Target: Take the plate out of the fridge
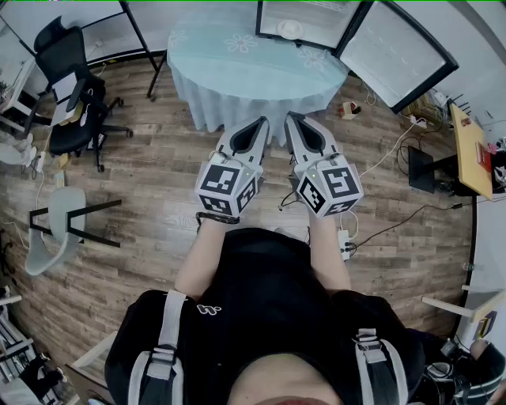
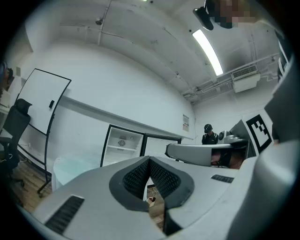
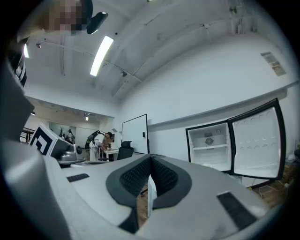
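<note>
Fridge (image 1: 318,13) runs off the top edge, plate (image 1: 289,29) inside barely discernible.

Right tool (image 3: 150,165) with jaws pressed together; beyond it stands the fridge (image 3: 209,146) (door (image 3: 257,140) swung open), whiteboard (image 3: 135,136) to its left.

Tally on the floor: pairs and singles

Two grippers out front, the left gripper (image 1: 261,123) and the right gripper (image 1: 294,119), side by side at centre. One round table (image 1: 237,71) up at twelve o'clock, and just one. One fridge (image 1: 324,20) at one o'clock, one open door (image 1: 395,51) swung beside it, one plate (image 1: 288,29) on its shelf. Chairs, count two: one black office chair (image 1: 71,87) at ten o'clock, one grey chair (image 1: 59,225) at nine. One whiteboard (image 2: 40,101), one ceiling light strip (image 2: 206,49), and one person (image 2: 207,133) standing in the left gripper view's background.
</note>
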A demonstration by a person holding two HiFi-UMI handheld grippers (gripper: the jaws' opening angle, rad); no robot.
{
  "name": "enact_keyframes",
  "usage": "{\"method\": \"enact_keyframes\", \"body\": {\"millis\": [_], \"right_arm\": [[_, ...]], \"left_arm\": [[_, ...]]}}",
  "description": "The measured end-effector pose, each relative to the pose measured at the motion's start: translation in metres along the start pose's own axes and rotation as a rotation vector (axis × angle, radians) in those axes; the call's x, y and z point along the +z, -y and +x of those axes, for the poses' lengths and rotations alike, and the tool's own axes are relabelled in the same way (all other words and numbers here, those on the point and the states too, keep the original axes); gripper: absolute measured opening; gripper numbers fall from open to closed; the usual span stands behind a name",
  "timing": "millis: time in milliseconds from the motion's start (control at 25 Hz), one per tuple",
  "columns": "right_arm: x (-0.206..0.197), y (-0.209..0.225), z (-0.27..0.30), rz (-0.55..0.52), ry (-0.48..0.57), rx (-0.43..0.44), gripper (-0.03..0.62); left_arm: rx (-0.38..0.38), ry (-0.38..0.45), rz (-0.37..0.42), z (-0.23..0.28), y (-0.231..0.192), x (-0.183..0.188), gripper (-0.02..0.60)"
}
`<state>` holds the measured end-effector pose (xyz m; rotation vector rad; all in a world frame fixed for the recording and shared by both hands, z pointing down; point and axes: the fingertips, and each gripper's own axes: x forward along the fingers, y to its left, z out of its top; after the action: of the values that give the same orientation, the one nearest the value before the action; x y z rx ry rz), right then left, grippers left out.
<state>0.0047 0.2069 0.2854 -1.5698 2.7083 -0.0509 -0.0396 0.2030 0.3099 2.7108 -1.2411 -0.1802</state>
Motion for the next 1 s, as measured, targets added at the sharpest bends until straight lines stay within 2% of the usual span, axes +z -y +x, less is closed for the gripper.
{"method": "enact_keyframes", "body": {"millis": [160,360,640,1000], "right_arm": [[0.007,-0.004,0.016,0.029,0.012,0.019,0.003],[0.030,-0.021,0.026,-0.014,0.045,0.072,0.003],[0.006,-0.050,0.039,0.018,-0.003,0.106,0.003],[-0.018,-0.055,0.045,0.046,-0.057,0.051,0.005]], "left_arm": [[0.032,-0.017,0.004,0.007,-0.020,0.000,0.012],[0.047,0.015,-0.015,0.007,-0.028,0.014,0.012],[0.086,0.019,-0.069,-0.017,-0.060,0.009,0.012],[0.011,-0.013,-0.109,-0.024,-0.052,-0.005,0.012]]}}
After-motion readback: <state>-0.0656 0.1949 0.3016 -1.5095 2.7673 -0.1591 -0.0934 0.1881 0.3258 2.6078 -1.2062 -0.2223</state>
